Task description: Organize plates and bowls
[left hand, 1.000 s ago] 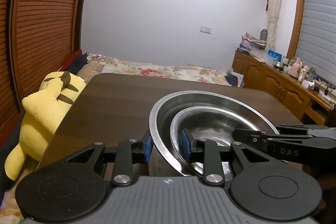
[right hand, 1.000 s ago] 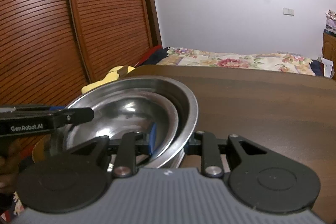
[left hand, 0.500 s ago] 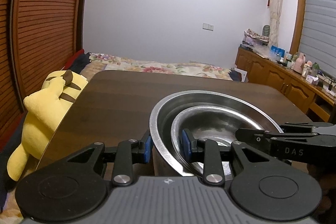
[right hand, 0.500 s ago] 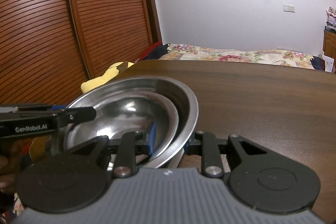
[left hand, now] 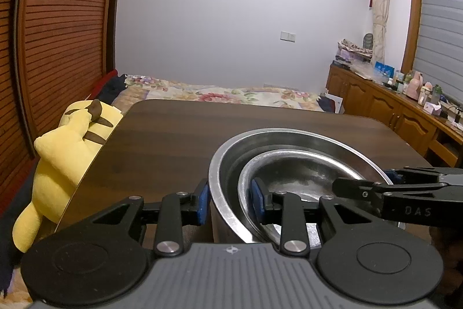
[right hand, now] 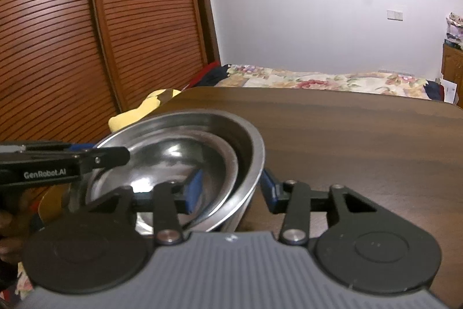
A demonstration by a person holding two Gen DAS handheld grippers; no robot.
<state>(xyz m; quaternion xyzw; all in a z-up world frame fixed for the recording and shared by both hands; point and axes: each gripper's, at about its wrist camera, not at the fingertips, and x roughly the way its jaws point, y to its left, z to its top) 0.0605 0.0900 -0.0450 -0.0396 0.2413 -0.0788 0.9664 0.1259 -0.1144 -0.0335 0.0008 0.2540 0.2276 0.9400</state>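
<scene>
In the left wrist view, the large round stainless-steel bowl [left hand: 289,141] stands on the dark wooden desk [left hand: 173,135] with a smaller steel bowl [left hand: 295,170] nested inside; both look light, stiff and slippery, so the thin rims are probably the best hold, and the left hand-held gripper [left hand: 228,200] is clenched across both near rims, 1 blue pad outside and 1 inside. In the right wrist view, the right hand-held gripper [right hand: 231,187] straddles the opposite rims of the 2 bowls, its jaws opening and the outer pad already clear of the metal.
</scene>
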